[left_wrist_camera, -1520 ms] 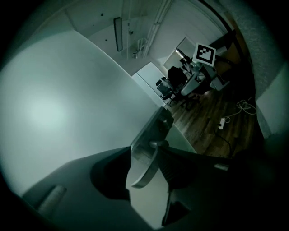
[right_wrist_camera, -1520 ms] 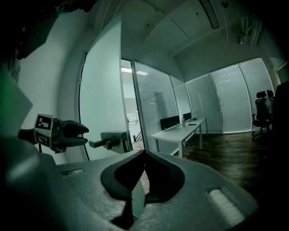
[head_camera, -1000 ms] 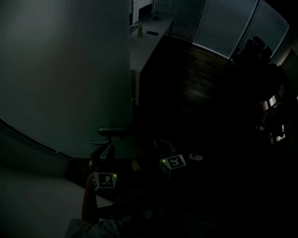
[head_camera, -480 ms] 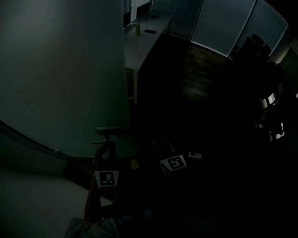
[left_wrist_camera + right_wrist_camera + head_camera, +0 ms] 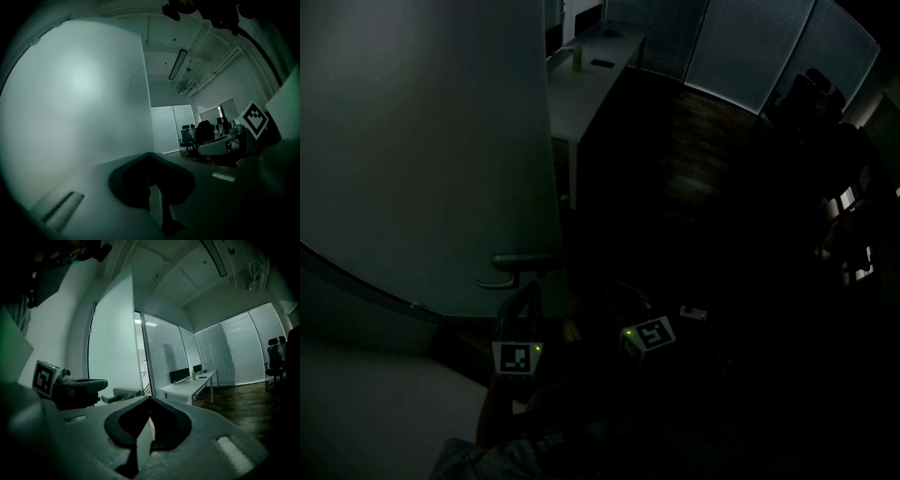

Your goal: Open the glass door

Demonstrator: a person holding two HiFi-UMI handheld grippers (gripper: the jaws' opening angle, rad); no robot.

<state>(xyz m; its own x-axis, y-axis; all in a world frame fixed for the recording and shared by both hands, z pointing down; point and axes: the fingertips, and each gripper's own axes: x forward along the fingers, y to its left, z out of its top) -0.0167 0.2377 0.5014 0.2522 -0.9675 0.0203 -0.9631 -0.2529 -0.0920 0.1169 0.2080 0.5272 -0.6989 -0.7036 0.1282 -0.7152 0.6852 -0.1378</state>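
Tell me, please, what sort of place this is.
Most likely a dimly lit office: a frosted glass door with a lever handle, a long white desk, blinds on the windows, and an office chair.

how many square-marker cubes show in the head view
2. One cube sits below the door handle; the other cube is to its right. The room is dark, so more may be hidden.

From my station I see a long white desk (image 5: 581, 89) carrying a small bottle (image 5: 577, 59) and a flat dark object (image 5: 606, 65), slatted blinds (image 5: 750, 52) behind it, dark wooden floor (image 5: 703, 150) beside it, office chairs (image 5: 188, 137) farther off, and a ceiling strip light (image 5: 177, 64).
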